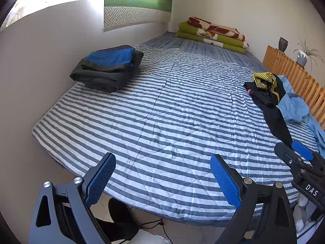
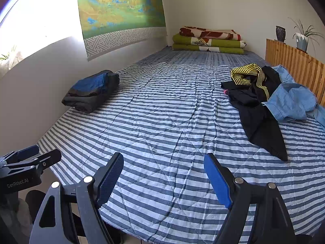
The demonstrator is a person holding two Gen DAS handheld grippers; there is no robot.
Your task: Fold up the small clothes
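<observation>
A heap of unfolded clothes lies at the bed's right side: a black garment (image 2: pixel 258 113) with yellow-patterned straps (image 2: pixel 246 74) and a light blue denim piece (image 2: pixel 292 101). The left wrist view shows the same black garment (image 1: pixel 272 103) and the denim piece (image 1: pixel 294 105). A folded dark stack topped with blue cloth (image 1: pixel 107 67) (image 2: pixel 91 90) rests by the left wall. My left gripper (image 1: pixel 162 179) hangs open over the near bed edge, holding nothing. My right gripper (image 2: pixel 162 179) is open too, empty, a little right of it and short of the heap.
The striped blue and white quilt (image 2: pixel 162 122) covers the bed. Folded green and red blankets (image 2: pixel 209 40) lie at the far end. A wooden slatted headboard (image 2: pixel 294 67) with a vase and a potted plant runs along the right. A wall hanging (image 2: pixel 119 10) is on the left wall.
</observation>
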